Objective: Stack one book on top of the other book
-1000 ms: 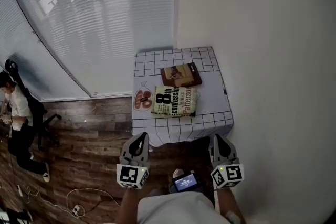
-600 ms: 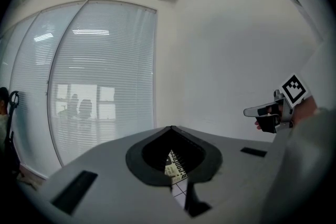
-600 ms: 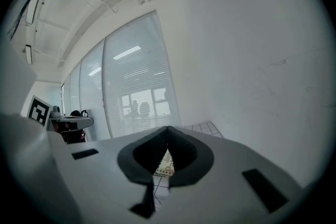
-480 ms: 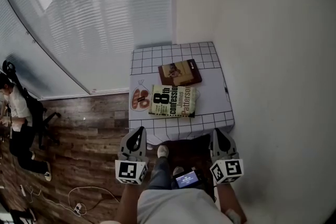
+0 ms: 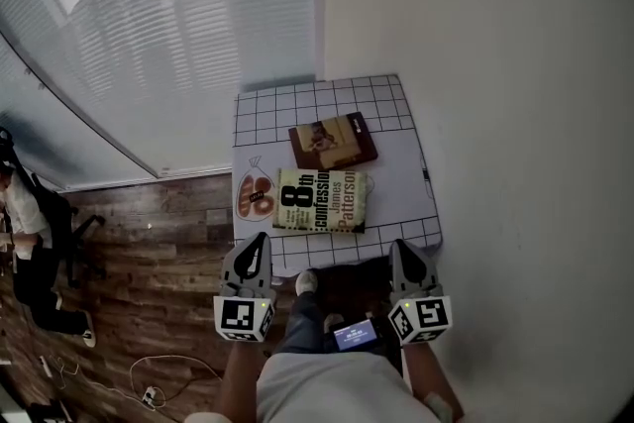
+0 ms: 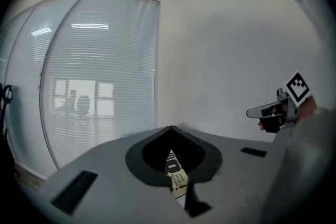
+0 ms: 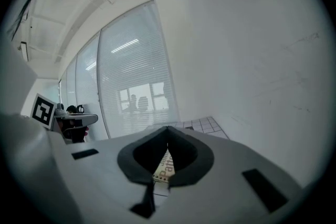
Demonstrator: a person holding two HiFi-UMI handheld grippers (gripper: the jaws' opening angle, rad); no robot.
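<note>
Hovering short of the near edge of the small table with the white grid-patterned cloth, the left gripper and the right gripper both had their jaws pressed together with nothing between them. Each gripper view showed only a sliver of print through the notch in front of its closed tips. Both books lay flat and apart from the grippers. The cream paperback with large black lettering sat nearest the person, and the smaller dark brown book lay just behind it, slightly skewed. Whether their edges met could not be told. Nothing had been lifted, so the stacking looked not yet begun.

The step in hand seemed to be the reach. It would go best if the jaws were spread before arriving, since shut tips would only shove a cover across the cloth. The brown book looked the better one to move: being smaller, it would probably rest steadily on the wider cream one. A grip on its right-hand edge, taken low so a jaw slid under the cover, would likely hold. Pinching too shallowly risked lifting only the cover. The other gripper could steady the cream paperback. Because the white wall stood close on the right, there was little room to swing on that side.
</note>
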